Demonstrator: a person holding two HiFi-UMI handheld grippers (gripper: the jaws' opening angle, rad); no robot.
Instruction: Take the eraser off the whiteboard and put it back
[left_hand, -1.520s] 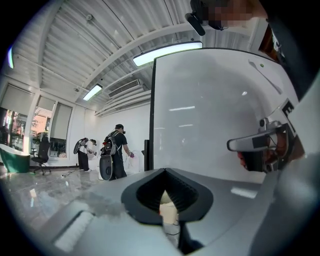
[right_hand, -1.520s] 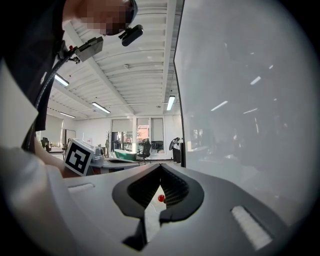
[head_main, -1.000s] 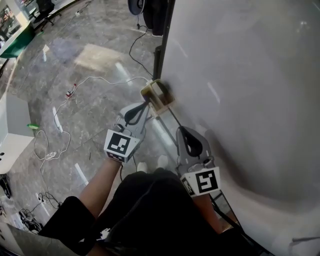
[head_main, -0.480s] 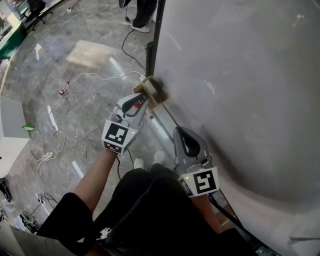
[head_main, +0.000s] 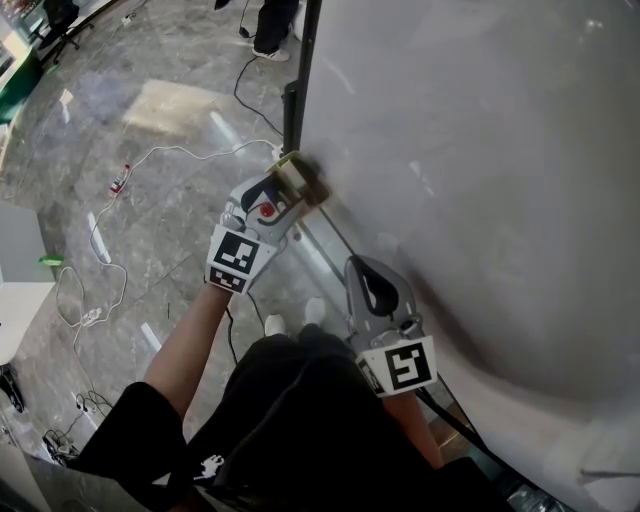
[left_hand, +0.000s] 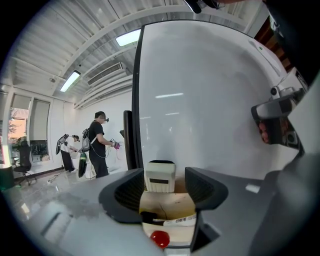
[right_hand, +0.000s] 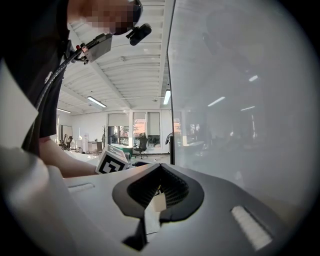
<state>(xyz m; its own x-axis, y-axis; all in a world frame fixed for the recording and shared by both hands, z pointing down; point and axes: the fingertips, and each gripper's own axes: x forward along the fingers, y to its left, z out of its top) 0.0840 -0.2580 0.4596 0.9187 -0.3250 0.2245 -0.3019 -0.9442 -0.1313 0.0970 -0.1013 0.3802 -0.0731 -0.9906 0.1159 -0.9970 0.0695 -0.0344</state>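
The white eraser (left_hand: 159, 176) stands upright at the far end of a small wooden holder (left_hand: 167, 205) at the whiteboard's (head_main: 480, 180) lower left corner. My left gripper (left_hand: 165, 187) reaches over this holder (head_main: 300, 180). Its jaws have just been opening; the eraser is between them with a gap on the right side. A marker (left_hand: 167, 219) and a red cap (left_hand: 160, 238) lie in the holder, nearer to me. My right gripper (head_main: 375, 285) hangs shut and empty along the board's bottom edge, its fingertips (right_hand: 159, 172) meeting.
The whiteboard's dark stand post (head_main: 295, 100) rises just beyond the holder. Cables (head_main: 150, 160) trail over the grey marble floor at left. Two people (left_hand: 100, 145) stand far off in the room. The left gripper's marker cube (right_hand: 112, 162) shows in the right gripper view.
My left gripper has edged forward and down over the holder, and its jaws now stand apart, with the red cap showing between them. The right gripper has stayed put.
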